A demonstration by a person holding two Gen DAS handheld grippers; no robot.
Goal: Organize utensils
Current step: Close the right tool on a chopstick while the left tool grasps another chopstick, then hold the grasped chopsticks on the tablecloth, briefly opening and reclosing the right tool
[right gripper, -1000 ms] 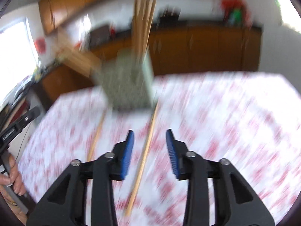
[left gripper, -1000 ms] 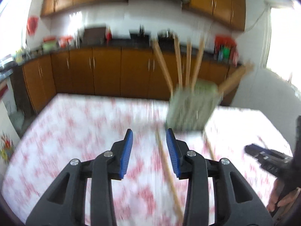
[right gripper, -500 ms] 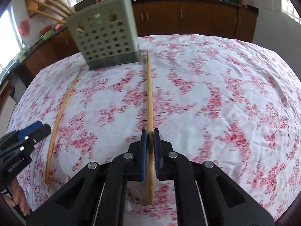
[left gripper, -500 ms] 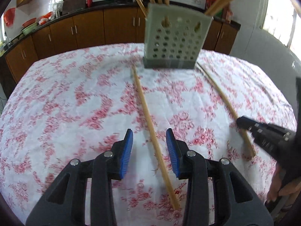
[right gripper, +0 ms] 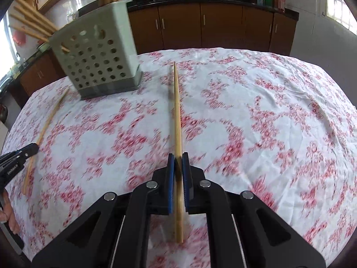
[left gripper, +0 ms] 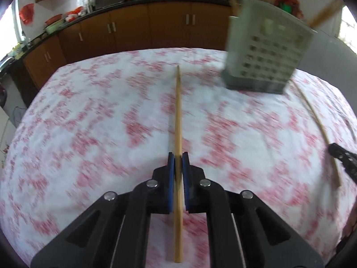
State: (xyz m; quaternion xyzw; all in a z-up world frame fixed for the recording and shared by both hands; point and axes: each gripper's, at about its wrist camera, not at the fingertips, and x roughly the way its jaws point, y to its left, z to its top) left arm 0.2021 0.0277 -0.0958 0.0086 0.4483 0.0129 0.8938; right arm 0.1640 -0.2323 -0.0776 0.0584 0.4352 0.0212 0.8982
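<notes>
My left gripper [left gripper: 178, 159] is shut on a long wooden chopstick [left gripper: 178, 111] that points away along the table. My right gripper [right gripper: 178, 159] is shut on a second wooden chopstick [right gripper: 177, 111]. A grey perforated utensil holder [left gripper: 265, 51] with several chopsticks in it stands at the far right in the left wrist view and at the far left in the right wrist view [right gripper: 98, 60]. Each view shows the other gripper at its edge: the right one [left gripper: 343, 158] and the left one [right gripper: 15, 159], each with its chopstick [left gripper: 319, 129] [right gripper: 44, 129].
The table has a white cloth with red flowers [right gripper: 267, 111]. Brown kitchen cabinets [left gripper: 133, 29] and a dark counter with pots run along the far wall. A hand [right gripper: 9, 218] shows at the left edge of the right wrist view.
The left gripper has shut on its chopstick and swung so the holder sits to its right. The right gripper, shut half a second ago, still holds its chopstick.
</notes>
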